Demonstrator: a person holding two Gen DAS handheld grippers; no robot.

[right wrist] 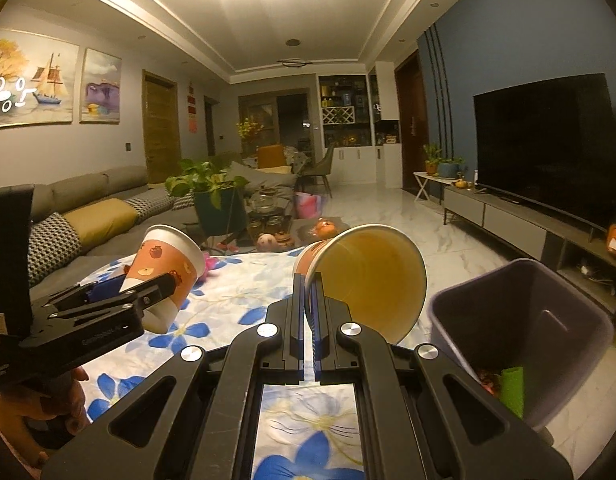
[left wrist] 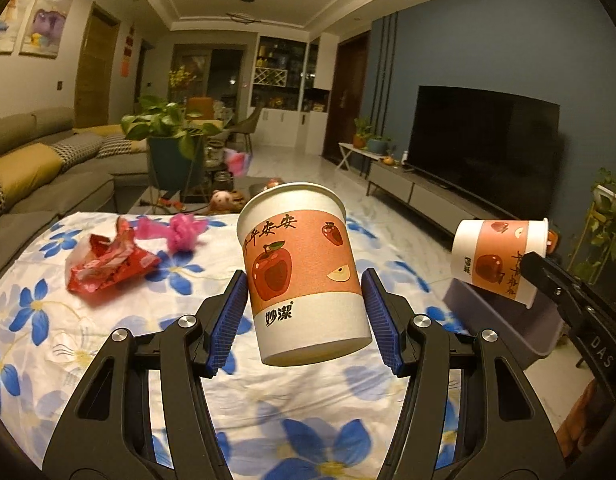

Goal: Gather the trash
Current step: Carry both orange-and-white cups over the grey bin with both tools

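My left gripper [left wrist: 306, 312] is shut on a paper cup [left wrist: 304, 272] with an apple print, holding it upright and slightly tilted above the floral tablecloth [left wrist: 88, 340]. My right gripper [right wrist: 308, 304] is shut on the rim of a second apple-print cup [right wrist: 368, 280], which lies on its side with its open mouth toward the camera, beside a grey bin [right wrist: 520, 320]. In the left wrist view that cup [left wrist: 496, 260] hangs over the bin [left wrist: 504, 324]. A crumpled red wrapper [left wrist: 108, 264] and a pink plastic bag [left wrist: 180, 232] lie on the cloth at the far left.
The bin stands off the table's right edge and holds green and red scraps [right wrist: 508, 384]. A sofa [left wrist: 36, 168] runs along the left, a potted plant [left wrist: 168, 140] and a low glass table stand beyond, and a TV [left wrist: 480, 140] on its stand lines the right wall.
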